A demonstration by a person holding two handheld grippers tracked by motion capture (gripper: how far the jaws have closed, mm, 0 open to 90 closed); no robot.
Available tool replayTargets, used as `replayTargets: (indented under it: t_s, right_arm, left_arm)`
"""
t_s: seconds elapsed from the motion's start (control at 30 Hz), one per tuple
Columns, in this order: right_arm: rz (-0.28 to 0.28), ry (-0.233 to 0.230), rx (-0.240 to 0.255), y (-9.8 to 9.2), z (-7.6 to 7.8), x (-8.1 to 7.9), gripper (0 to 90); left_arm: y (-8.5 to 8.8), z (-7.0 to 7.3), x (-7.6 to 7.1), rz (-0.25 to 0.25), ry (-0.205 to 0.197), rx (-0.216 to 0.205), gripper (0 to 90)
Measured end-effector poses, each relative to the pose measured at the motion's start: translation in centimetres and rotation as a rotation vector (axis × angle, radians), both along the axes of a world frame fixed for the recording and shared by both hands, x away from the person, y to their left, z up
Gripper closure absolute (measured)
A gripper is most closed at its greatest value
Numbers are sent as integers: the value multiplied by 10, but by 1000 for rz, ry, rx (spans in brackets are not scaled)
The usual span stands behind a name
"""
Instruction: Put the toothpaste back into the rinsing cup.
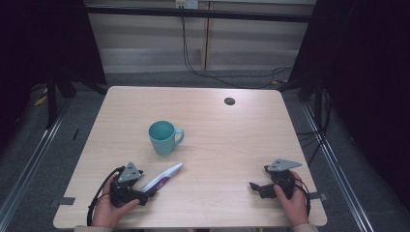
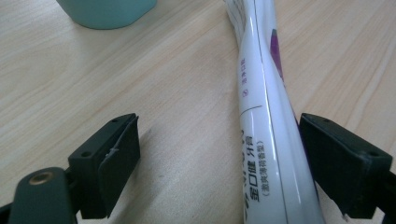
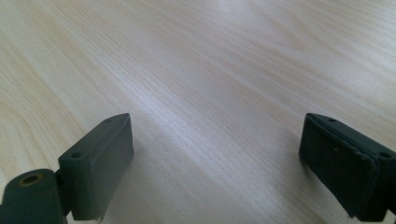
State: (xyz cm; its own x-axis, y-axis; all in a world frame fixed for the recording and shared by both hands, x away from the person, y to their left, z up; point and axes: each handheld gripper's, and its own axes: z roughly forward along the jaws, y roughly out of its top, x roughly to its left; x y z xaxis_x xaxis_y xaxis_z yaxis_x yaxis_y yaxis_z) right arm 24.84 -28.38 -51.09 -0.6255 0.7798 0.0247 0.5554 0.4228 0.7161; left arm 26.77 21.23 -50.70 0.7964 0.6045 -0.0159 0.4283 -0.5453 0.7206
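Observation:
A white tube with purple print lies flat on the wooden table, front left, pointing toward a teal mug that stands upright farther back. My left gripper rests low at the tube's near end, held by a hand. In the left gripper view its jaws stand wide apart: the tube runs between them, close against the right-hand jaw, with a broad gap to the other. The mug's base shows at the top. My right gripper sits front right, open over bare wood.
A small black round grommet is set in the table's far right part. Cables trail on the floor behind the table. Dark frames and curtains flank both sides.

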Motion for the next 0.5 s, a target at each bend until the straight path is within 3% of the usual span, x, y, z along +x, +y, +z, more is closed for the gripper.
replayTargets:
  t_s: [0.33,0.5]
  right_arm:
    - [-1,2,1,0,0,0,94]
    - [-1,1,1,0,0,0,94]
  left_arm:
    - [-2,0,-2,32,1,0,129]
    - [-7,7,-1,40,55,57,159]
